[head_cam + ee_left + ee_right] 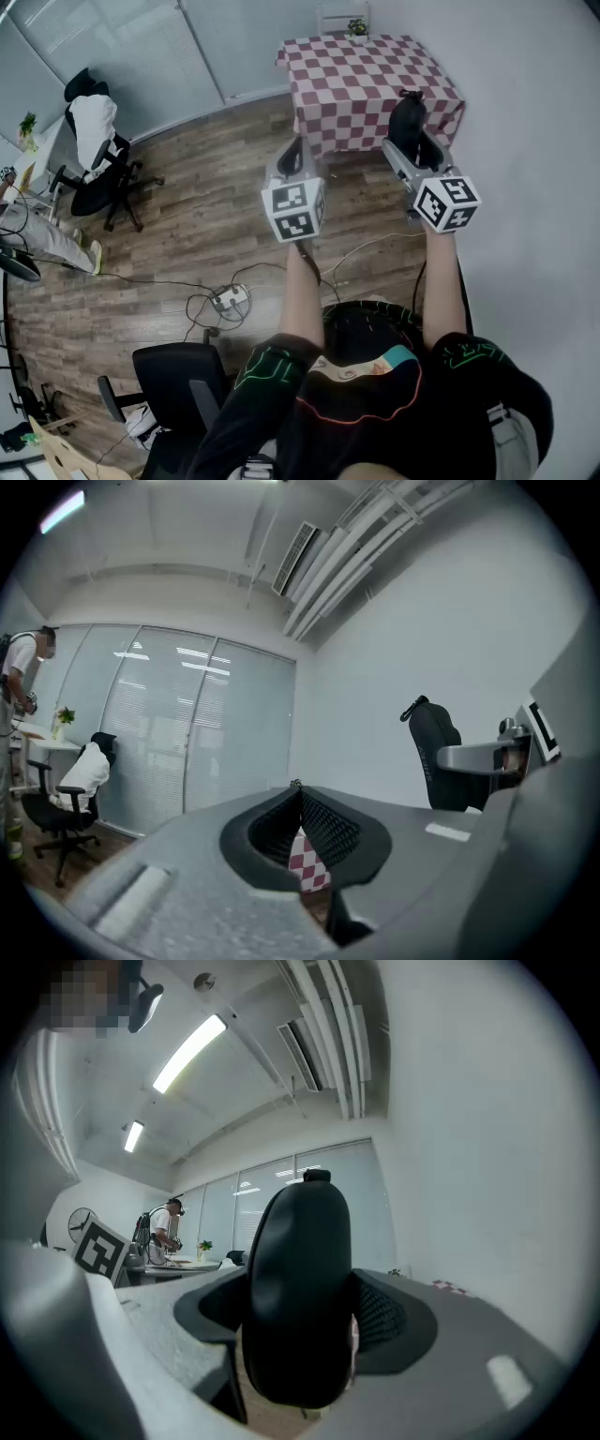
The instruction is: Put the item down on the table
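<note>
The left claw (298, 829) is closed on nothing. The right claw (302, 1333) is clamped on a black pouch (298, 1279), held in the air near the front edge of the checkered table (361, 80). If released too early, the pouch would probably miss that edge and drop to the floor (206, 216).

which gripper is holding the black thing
The right gripper: a black item is clamped between its fingers. The left gripper has its fingers closed together on nothing.
</note>
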Available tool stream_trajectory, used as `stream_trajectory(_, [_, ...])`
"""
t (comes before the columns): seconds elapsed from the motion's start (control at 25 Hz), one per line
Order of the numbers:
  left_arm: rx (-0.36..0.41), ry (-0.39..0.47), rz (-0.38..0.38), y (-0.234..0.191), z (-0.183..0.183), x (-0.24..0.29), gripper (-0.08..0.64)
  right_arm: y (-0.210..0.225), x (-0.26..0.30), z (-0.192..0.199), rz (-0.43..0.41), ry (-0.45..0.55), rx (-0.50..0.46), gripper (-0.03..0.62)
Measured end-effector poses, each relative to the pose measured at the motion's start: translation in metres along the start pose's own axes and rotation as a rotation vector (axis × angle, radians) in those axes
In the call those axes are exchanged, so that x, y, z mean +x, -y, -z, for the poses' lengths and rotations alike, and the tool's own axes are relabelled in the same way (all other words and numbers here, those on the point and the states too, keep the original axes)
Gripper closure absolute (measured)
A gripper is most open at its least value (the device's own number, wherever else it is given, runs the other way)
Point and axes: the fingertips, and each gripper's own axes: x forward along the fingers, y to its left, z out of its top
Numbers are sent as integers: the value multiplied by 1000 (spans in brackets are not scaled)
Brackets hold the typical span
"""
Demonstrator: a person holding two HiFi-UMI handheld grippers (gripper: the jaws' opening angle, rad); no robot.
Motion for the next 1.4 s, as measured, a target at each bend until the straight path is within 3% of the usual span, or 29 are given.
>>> stream_trajectory(0.36, [2,-21,-25,-8,7,-2,551,-3,2,8,8,-13,-27,256])
stream_trajectory(0.56, [-14,-35,21,14,18,5,551,6,-9,17,30,-52,-45,256])
stream_trajectory(0.76, [-29,-67,61,35,33,18,551,30,-14,27,56,-70,-3,256])
stream_trajectory(1.08, [-99,-171,2,32,60,50,551,54,14,33,-12,-131,33,256])
stream_trajectory(1.2, [-94,-186,-9,39,56,72,551,72,30,35,-29,-164,39,256])
stream_trajectory(1.4, [-67,-222,-51,16,86,115,551,92,84,70,-58,-184,72,256])
